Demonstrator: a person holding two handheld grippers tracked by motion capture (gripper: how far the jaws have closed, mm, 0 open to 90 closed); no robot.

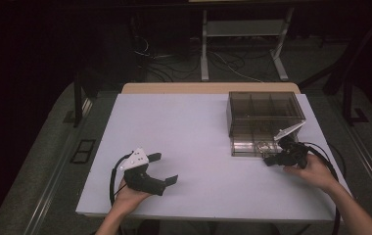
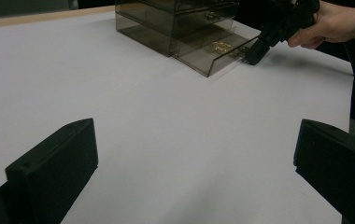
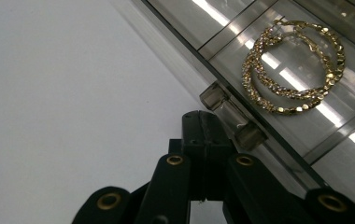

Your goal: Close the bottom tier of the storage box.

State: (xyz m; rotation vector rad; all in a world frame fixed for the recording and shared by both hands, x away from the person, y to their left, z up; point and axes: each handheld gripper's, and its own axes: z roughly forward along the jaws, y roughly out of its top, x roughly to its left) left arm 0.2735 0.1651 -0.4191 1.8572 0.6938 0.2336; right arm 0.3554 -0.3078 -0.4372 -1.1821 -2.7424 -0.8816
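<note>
Two gold hoop earrings (image 3: 293, 67) lie overlapping on the floor of the pulled-out drawer (image 2: 213, 55), the bottom one of the smoky clear drawer box (image 1: 265, 122) at the far right of the white table (image 1: 184, 142). The drawer's small clear handle (image 3: 231, 116) is the landmark for what comes next. The right gripper (image 3: 205, 133) sits just outside that handle, its jaws pressed flat together with nothing between them, their tips touching or nearly touching the handle's near side. The handle's long axis runs along the drawer front, slantwise across the right gripper view, and the earrings lie beyond it, inside the drawer. A push from this spot would likely slide the drawer shut; a lift of the earrings would need the jaws to part and pass over the front wall.

Well away from the handle, toward the table's near left, the left gripper (image 1: 162, 169) rests with its jaws wide apart and empty, so the right hand (image 1: 313, 171) is far nearer. No brand, label or writing can be read anywhere.
</note>
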